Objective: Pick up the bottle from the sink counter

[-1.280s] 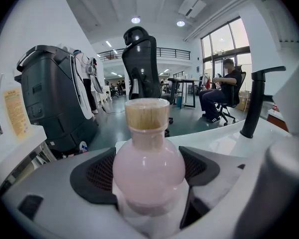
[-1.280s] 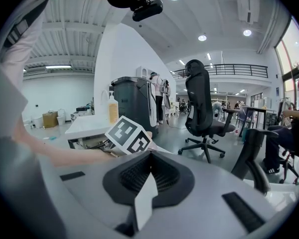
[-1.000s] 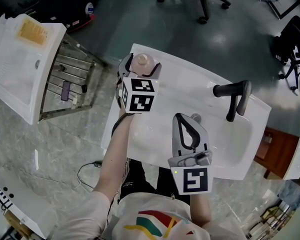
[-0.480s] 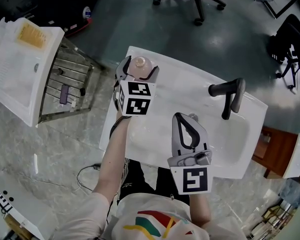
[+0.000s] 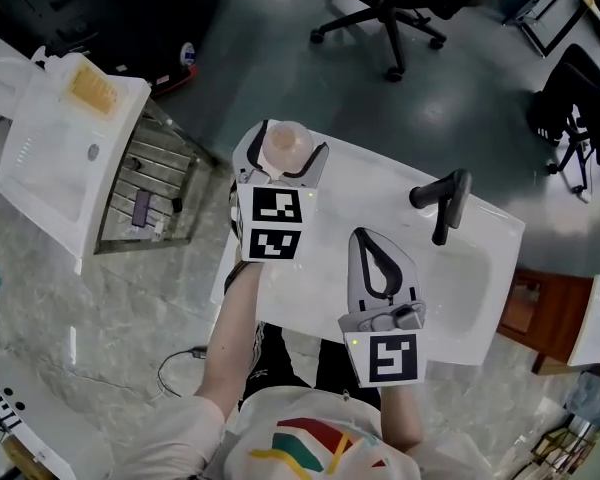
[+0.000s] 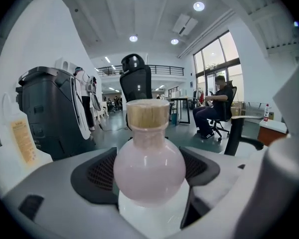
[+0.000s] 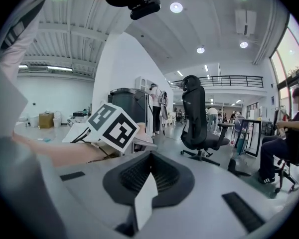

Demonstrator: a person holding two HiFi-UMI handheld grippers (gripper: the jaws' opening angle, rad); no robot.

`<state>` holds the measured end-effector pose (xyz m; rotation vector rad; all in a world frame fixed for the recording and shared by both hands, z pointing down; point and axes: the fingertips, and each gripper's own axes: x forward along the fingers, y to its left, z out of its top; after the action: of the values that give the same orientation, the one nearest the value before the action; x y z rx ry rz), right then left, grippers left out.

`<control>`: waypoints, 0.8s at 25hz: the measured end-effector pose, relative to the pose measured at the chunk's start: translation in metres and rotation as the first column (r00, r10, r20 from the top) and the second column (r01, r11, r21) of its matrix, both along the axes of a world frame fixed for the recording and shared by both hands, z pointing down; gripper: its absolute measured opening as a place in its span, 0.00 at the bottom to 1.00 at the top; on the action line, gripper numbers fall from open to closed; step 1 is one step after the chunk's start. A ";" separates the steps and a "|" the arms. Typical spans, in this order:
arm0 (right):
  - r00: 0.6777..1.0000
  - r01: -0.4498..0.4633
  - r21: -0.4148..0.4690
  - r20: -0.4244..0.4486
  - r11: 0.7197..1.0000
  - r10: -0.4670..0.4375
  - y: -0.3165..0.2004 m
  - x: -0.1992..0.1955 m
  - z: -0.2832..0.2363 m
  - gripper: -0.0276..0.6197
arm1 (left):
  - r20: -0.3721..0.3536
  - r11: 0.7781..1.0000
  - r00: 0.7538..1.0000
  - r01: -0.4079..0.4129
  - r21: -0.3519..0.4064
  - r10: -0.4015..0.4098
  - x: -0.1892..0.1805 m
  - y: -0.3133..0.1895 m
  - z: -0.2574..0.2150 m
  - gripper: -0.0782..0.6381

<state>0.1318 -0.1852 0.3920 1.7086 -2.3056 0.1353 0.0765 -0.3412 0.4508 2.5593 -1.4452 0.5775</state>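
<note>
In the head view the jaws of the left gripper (image 5: 287,160) sit on either side of the bottle (image 5: 284,143), pinching its round body at the far left corner of the bench (image 5: 352,176). The jaws of the right gripper (image 5: 361,236) are pressed together on nothing. They hang above the basin (image 5: 458,280), near the tap (image 5: 438,200) and apart from the bottle. We judge the lift to be the step in hand, though from here we cannot tell whether the bottle's base has left the bench. To do it well we would raise the bottle straight up, upright and under steady pressure, since a smooth round body may slip or swivel between two pads. We would also hold the right gripper out of its path. The basin looks bare as far as we can see.

In the left gripper view the bottle stands upright and centred between the dark pads (image 6: 97,171), which meet its widest part. It is pale pink and cloudy, closed by a tan cap (image 6: 147,114). We cannot tell what is inside or how full it is, so we would treat it as heavy.

In the right gripper view the jaws meet, with only a small white tab (image 7: 143,203) at the seam and nothing held. The left gripper's marker cube (image 7: 112,125) shows beyond, to the left.
</note>
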 end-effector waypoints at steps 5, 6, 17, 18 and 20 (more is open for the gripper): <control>1.000 -0.022 0.065 0.019 0.998 0.021 0.003 0.003 -0.040 0.06 | -0.045 0.998 0.999 -0.020 0.067 0.023 0.000 0.021 -0.066 0.64; 1.000 -0.024 0.080 0.020 0.997 0.023 0.005 0.003 -0.048 0.06 | -0.050 0.996 0.998 -0.024 0.082 0.029 0.000 0.026 -0.078 0.64; 1.000 -0.026 0.235 0.012 0.972 0.024 0.040 0.003 -0.126 0.06 | -0.062 0.970 0.997 -0.031 0.243 0.047 -0.013 0.108 -0.181 0.64; 1.000 -0.022 0.249 0.005 0.968 0.022 0.043 0.003 -0.132 0.06 | -0.068 0.967 0.996 -0.031 0.254 0.050 -0.014 0.116 -0.187 0.64; 1.000 -0.022 0.273 0.006 0.962 0.021 0.049 0.002 -0.141 0.06 | -0.072 0.962 0.996 -0.032 0.272 0.053 -0.017 0.131 -0.198 0.64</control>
<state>0.1343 -0.1360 0.2512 1.8601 -2.3995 -0.1857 0.0591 -0.2097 0.2533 2.7896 -1.5410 0.2962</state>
